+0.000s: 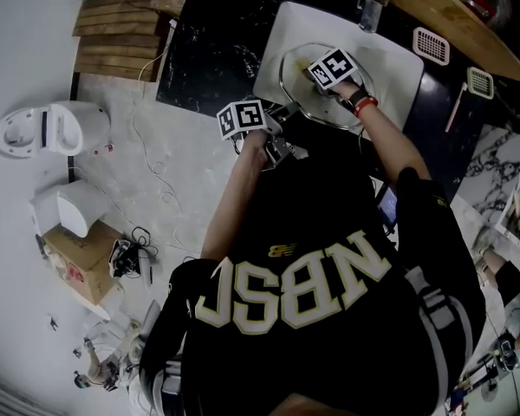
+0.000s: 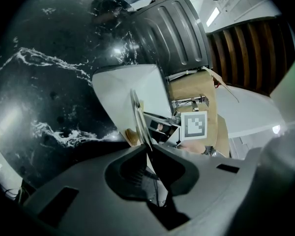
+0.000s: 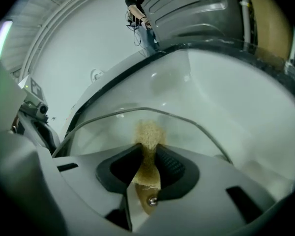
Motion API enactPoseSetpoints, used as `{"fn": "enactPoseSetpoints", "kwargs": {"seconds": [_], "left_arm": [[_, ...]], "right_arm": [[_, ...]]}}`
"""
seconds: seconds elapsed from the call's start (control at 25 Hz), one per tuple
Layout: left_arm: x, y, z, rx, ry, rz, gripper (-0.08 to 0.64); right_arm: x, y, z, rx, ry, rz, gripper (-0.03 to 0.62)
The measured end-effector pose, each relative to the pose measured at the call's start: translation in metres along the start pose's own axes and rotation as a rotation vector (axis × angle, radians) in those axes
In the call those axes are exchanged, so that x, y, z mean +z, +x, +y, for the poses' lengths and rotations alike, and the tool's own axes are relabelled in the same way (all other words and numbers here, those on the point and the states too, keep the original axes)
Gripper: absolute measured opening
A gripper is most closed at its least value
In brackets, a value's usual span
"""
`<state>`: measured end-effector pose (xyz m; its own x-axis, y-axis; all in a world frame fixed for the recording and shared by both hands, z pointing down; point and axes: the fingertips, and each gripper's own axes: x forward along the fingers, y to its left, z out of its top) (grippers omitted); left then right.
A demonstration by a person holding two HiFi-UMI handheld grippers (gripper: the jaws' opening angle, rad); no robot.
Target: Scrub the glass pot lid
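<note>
The glass pot lid (image 2: 137, 117) stands on edge over the white sink (image 1: 401, 69), its rim pinched between the jaws of the left gripper (image 2: 148, 150). The right gripper (image 3: 146, 154) clamps a tan scrub pad (image 3: 148, 134). Just ahead of its jaws, the pad's tip lies against the lid's glass.

Sink (image 1: 282, 33), at 12 o'clock: plain white. Counter (image 1: 212, 46): black with white marble veining. Glass pot lid (image 3: 103, 136): clear, with a silver rim. Scrub pad (image 3: 148, 136): tan, coarse-grained. Marker cubes (image 1: 243, 118): black-and-white squares. Jersey (image 1: 329, 232): black with cream lettering. Wristband (image 1: 365, 105): red. Slats (image 1: 121, 37), at 11 o'clock: brown.
</note>
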<state>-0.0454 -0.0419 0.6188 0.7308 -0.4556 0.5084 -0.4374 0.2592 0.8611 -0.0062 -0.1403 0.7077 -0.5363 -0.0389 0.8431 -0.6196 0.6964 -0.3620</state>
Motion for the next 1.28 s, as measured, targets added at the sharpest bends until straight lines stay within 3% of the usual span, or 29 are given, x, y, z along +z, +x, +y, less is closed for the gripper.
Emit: {"fn": "enactPoseSetpoints", "kwargs": {"seconds": [0.28, 0.52, 0.88, 1.12, 1.28], "left_arm": [[0.000, 0.000, 0.002, 0.019, 0.003, -0.001, 0.028], [0.002, -0.003, 0.005, -0.018, -0.045, -0.022, 0.014], [0.001, -0.002, 0.004, -0.012, -0.019, -0.005, 0.014], [0.000, -0.001, 0.004, -0.015, -0.011, 0.012, 0.014], [-0.001, -0.001, 0.003, -0.019, -0.007, 0.024, 0.014]], "right_arm": [[-0.001, 0.009, -0.045, -0.073, 0.094, -0.028, 0.101], [-0.015, -0.001, -0.088, -0.211, 0.081, -0.007, 0.100], [-0.036, -0.018, -0.125, -0.268, 0.177, -0.019, 0.100], [-0.071, -0.043, -0.161, -0.364, 0.230, 0.027, 0.100], [-0.095, -0.060, -0.167, -0.402, 0.181, 0.121, 0.100]]}}
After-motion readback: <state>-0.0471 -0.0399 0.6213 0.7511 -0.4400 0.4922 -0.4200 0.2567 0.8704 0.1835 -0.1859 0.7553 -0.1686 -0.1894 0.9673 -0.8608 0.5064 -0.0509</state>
